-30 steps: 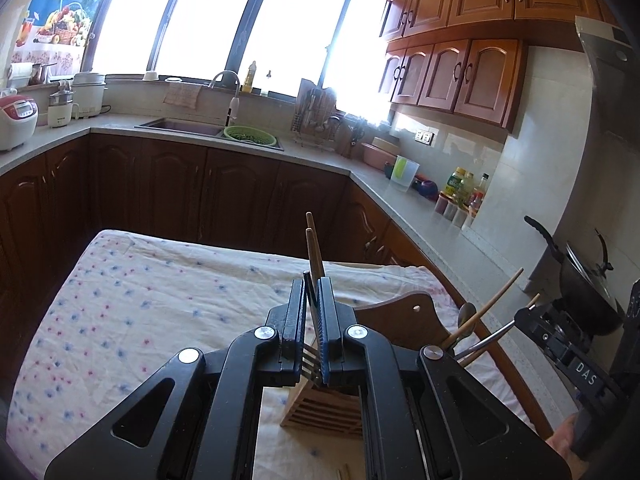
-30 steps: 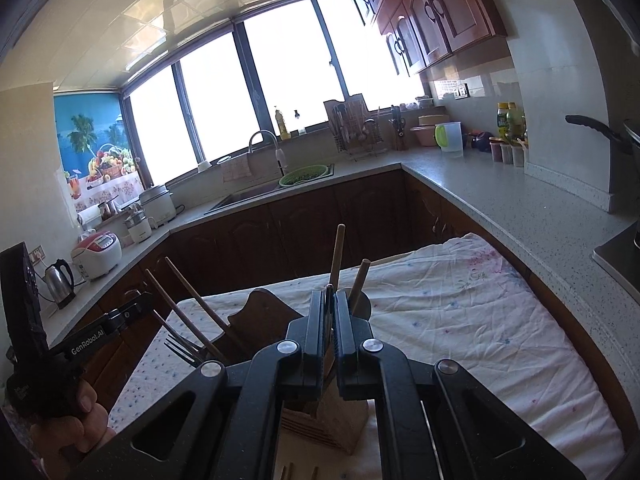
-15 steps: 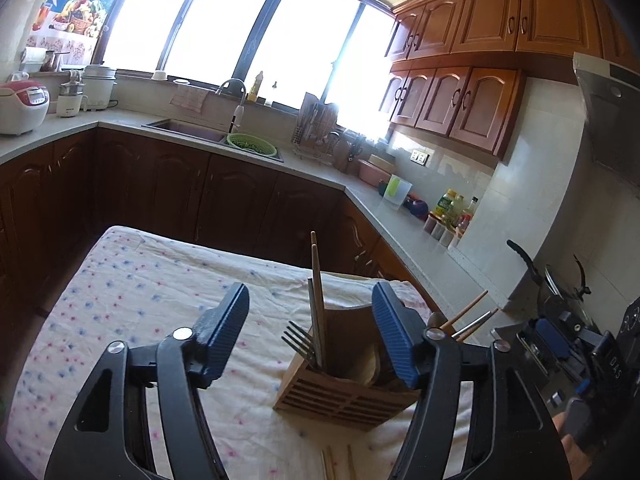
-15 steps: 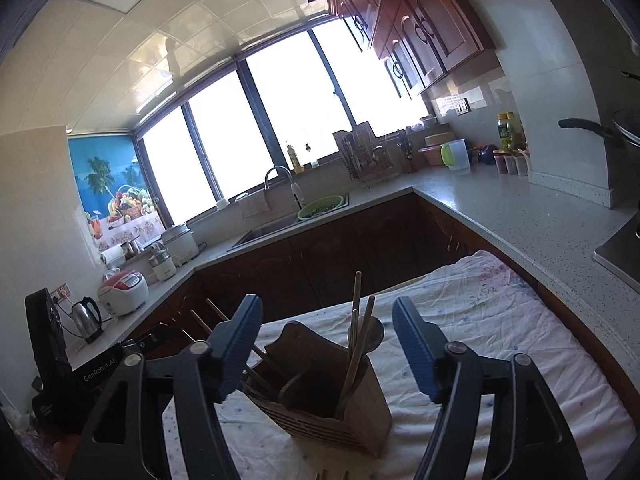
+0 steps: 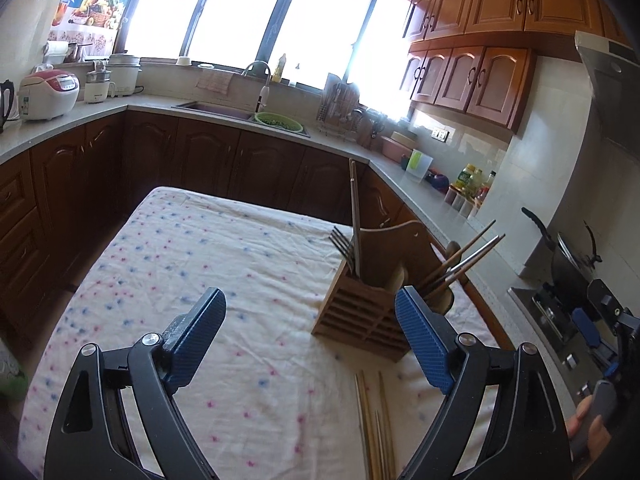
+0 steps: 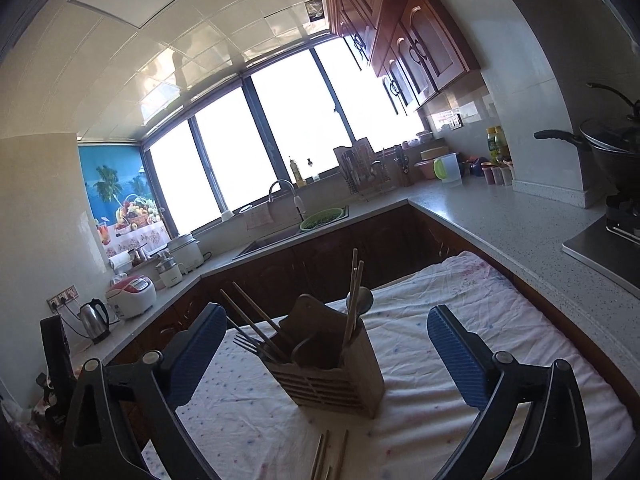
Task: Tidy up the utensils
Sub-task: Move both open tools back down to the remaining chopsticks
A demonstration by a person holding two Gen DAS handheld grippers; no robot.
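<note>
While wooden holder (image 5: 374,300) on cloth-covered table (image 5: 200,264) is already stocked with fork (image 5: 342,242), spoon (image 6: 360,298) and chopsticks (image 5: 354,216), loose chopsticks (image 5: 374,428) are left lying before it. Left gripper (image 5: 316,344) and right gripper (image 6: 326,356): jaws just opened wide, nothing held.

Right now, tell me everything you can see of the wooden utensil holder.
The wooden utensil holder is a light wood box with slatted sides and a taller arched back panel. It stands upright on the floral tablecloth. Forks, chopsticks and a spoon stick out of its compartments. Loose chopsticks lie in front, apart from it.
</note>
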